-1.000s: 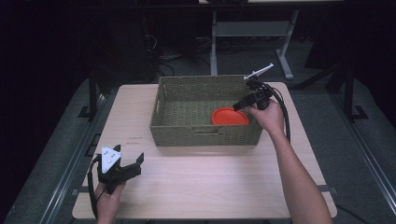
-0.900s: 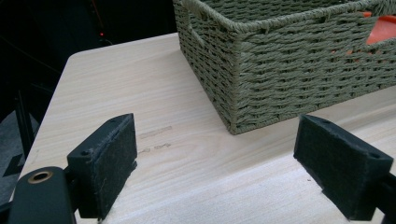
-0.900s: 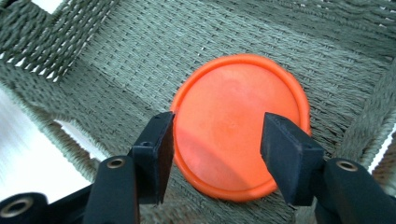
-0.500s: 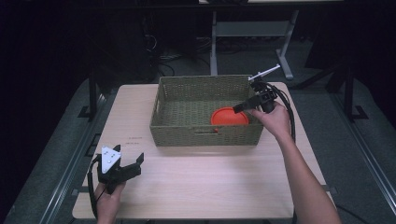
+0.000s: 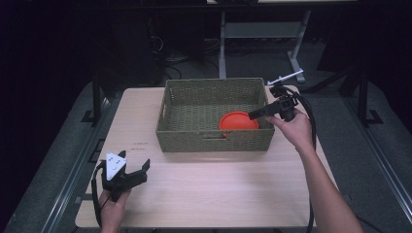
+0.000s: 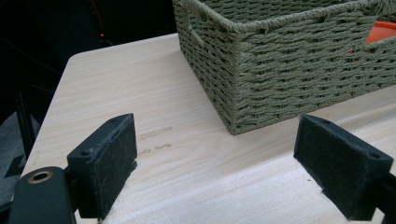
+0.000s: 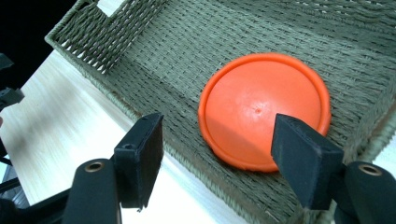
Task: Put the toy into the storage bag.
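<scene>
In the high view the basket [image 5: 214, 141]'s near wall hides the 6 o'clock edge of the orange disc [image 5: 238, 120]. In the left gripper view the disc [image 6: 384, 31] shows through a handle gap only, cut off at 3 o'clock.

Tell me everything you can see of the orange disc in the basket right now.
The orange disc is round and flat with a raised rim and a tiny centre mark; it looks like smooth plastic. It lies flat on the floor of the woven green basket, in the near right corner by the front wall. Nothing grips it: the right gripper hangs above it with its jaws open and apart from it.
</scene>
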{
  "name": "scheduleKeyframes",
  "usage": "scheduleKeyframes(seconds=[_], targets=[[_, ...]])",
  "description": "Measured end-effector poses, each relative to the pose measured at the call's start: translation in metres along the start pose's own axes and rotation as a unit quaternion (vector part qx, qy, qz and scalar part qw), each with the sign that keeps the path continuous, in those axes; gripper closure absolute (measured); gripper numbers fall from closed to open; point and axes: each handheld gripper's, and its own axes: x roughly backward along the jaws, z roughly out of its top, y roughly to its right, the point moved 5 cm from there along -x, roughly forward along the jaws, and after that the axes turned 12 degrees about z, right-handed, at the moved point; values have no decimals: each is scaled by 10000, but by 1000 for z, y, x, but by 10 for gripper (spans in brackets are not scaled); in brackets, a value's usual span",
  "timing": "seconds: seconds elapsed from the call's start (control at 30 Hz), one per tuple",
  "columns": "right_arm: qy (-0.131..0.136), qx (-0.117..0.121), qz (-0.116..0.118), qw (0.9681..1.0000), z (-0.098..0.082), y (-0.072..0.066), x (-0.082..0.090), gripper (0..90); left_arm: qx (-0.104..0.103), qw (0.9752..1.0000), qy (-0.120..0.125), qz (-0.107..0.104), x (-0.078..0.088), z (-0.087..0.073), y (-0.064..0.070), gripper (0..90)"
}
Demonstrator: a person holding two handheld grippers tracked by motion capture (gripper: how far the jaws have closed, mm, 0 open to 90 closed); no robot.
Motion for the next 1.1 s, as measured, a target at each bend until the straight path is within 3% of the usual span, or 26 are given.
scheduleKeyframes(seconds=[0.37,1.1], targets=[[89,18,122,9999,-15,1,10,322,-7,10000,11,8,0,0,0,128],[158,98,394,9991,-56,-10,27,299,-50,10000,-10,-14,0,0,3,128]])
